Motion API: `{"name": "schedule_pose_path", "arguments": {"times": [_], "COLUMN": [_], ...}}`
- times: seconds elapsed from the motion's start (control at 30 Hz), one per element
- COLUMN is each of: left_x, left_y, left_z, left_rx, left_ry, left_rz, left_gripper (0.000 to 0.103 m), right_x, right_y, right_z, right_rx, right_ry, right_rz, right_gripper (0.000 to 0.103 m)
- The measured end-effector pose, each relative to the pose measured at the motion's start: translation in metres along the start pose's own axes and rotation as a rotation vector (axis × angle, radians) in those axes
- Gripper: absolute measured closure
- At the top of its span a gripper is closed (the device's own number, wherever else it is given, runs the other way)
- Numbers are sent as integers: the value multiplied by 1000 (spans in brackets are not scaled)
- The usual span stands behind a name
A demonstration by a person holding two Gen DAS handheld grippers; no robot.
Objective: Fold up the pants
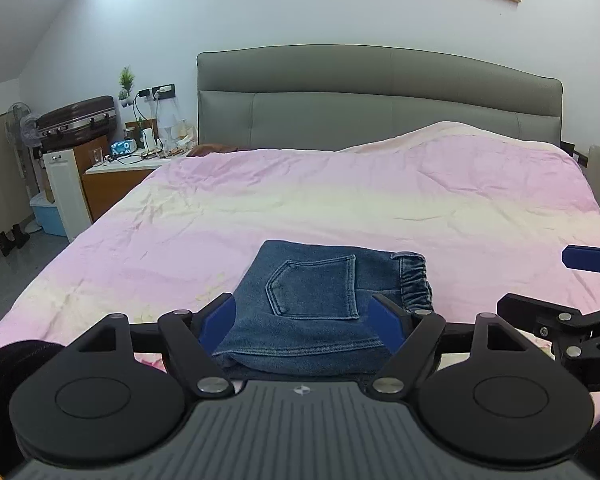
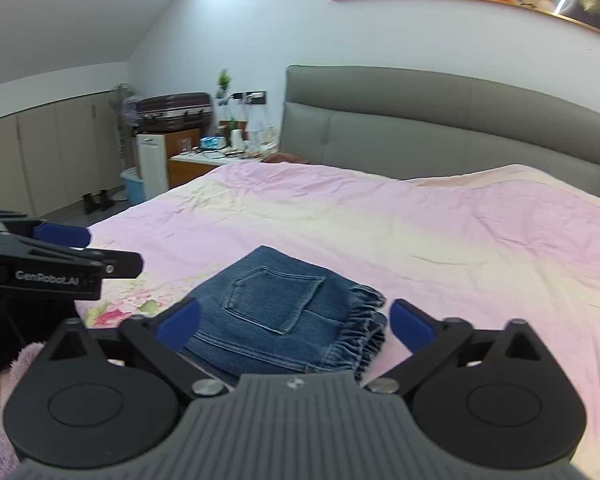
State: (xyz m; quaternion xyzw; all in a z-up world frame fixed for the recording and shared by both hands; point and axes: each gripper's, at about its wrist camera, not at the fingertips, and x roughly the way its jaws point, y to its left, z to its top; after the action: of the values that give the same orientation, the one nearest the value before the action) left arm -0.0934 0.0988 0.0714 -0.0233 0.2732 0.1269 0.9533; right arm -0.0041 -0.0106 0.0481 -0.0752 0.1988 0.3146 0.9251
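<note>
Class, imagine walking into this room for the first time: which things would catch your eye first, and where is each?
The folded blue jeans stand out, lying back pocket up on the near part of the pink bedspread. Both grippers, left gripper and right gripper, hover above them with jaws wide open and empty. Behind, a grey headboard spans the wall.

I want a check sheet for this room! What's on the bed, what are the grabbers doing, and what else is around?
Surface: pink wrinkled bedspread, nothing on it but the job's thing.
Job's things: blue denim pants folded into a compact stack, back pocket up.
Clutter: crowded wooden nightstand.
Grippers: left gripper and right gripper open, fingers empty, above the pants.
Cables: chargers hanging from wall socket.
Surroundings: grey padded headboard, dark suitcase.
</note>
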Motion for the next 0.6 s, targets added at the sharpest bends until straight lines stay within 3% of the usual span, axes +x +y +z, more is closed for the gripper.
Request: {"name": "schedule_pose_path", "arguments": {"times": [0.27, 0.6], "left_x": [-4, 5], "left_y": [2, -24], "left_z": [-35, -59], "left_rx": [-34, -5], "left_ry": [91, 143], "left_rz": [-18, -30], "left_gripper": [14, 14], "right_x": [-21, -8], "right_y": [0, -6], "right_z": [-38, -76], "right_rx": [134, 137], "right_ry": [65, 150], "right_rz": [-12, -86], "right_gripper": [5, 5]}}
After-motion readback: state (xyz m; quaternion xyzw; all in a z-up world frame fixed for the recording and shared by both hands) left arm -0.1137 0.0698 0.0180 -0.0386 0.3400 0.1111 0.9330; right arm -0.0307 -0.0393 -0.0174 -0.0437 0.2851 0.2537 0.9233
